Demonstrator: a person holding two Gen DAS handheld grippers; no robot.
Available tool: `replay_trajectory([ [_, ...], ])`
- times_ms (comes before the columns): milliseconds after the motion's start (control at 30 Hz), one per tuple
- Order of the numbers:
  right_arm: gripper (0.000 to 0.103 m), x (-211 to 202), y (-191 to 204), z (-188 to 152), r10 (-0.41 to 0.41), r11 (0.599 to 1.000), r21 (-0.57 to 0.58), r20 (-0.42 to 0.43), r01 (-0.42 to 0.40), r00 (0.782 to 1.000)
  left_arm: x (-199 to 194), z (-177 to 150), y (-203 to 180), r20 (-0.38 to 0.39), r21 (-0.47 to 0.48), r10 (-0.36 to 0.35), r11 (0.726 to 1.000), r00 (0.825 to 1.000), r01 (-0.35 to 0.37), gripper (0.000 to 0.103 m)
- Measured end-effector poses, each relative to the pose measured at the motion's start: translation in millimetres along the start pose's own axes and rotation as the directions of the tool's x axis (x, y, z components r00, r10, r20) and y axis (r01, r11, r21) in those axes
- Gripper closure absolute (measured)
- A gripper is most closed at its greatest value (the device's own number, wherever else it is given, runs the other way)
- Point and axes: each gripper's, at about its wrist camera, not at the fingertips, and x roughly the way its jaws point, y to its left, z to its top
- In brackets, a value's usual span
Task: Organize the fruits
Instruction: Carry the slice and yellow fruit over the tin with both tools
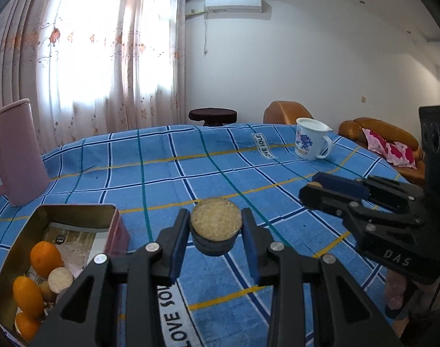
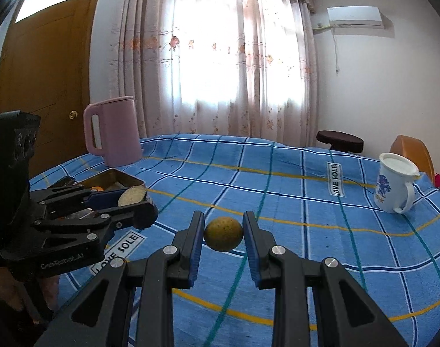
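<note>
**2 grippers, 2 fruits, both off the cloth**

Left gripper (image 1: pixel 215 228) first: its 2 blue pads are clamped on a cut fruit (image 1: pixel 215 221), the pale, grainy flat face turned up toward the camera, the dark rind below it. The piece hangs clear above the blue checked cloth (image 1: pixel 191 173). Down and to the left of that gripper sits the tin (image 1: pixel 17 248), open, gold inside. In it lie 3 oranges (image 1: pixel 45 258) and another cut piece (image 1: pixel 60 279) with its pale face up, all packed into the near end. Beyond the tin, further left, stands the pink kettle (image 1: pixel 16 150).

Over to the right gripper (image 2: pixel 223 232): its pads are closed on a round yellow-green fruit (image 2: pixel 223 233), speckled, pinched at both sides and held above the cloth. To its left the other gripper shows from the side, the cut piece between its fingers, with the tin just behind it and the kettle further back.

Ahead and to the right of both grippers, near the far edge of the cloth, stands a white mug (image 2: pixel 395 185) with a blue print, handle toward the camera, well apart from everything else. Behind the table hang the curtains (image 2: pixel 220 57), bright with daylight.
</note>
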Motion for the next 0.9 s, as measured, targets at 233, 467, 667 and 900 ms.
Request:
replay_trajectory([
  [233, 0.074, 6.4, 20.5, 10.5, 0.048, 0.999, -0.027, 0.007, -0.048, 0.999, -25.8, 4.5, 16.7, 0.04, -0.026, 0.018, 1.0, 0.999, -0.017, 0.066],
  [467, 0.074, 10.7, 46.1, 29.4, 0.11, 0.992, -0.059, 0.024, -0.109, 0.994, -47.9, 7.6, 40.9, 0.067, -0.06, 0.06, 0.997, 0.996, -0.056, 0.066],
  [667, 0.074, 19.4, 73.2, 44.0, 0.159, 0.982, -0.108, 0.031, -0.155, 0.987, -60.1, 6.2, 63.1, 0.07, -0.084, 0.115, 0.99, 0.991, -0.109, 0.066],
  [900, 0.074, 32.9, 101.7, 56.5, 0.212, 0.967, -0.148, 0.029, -0.206, 0.977, -71.3, 1.8, 89.6, 0.066, -0.111, 0.17, 0.981, 0.983, -0.162, 0.066],
])
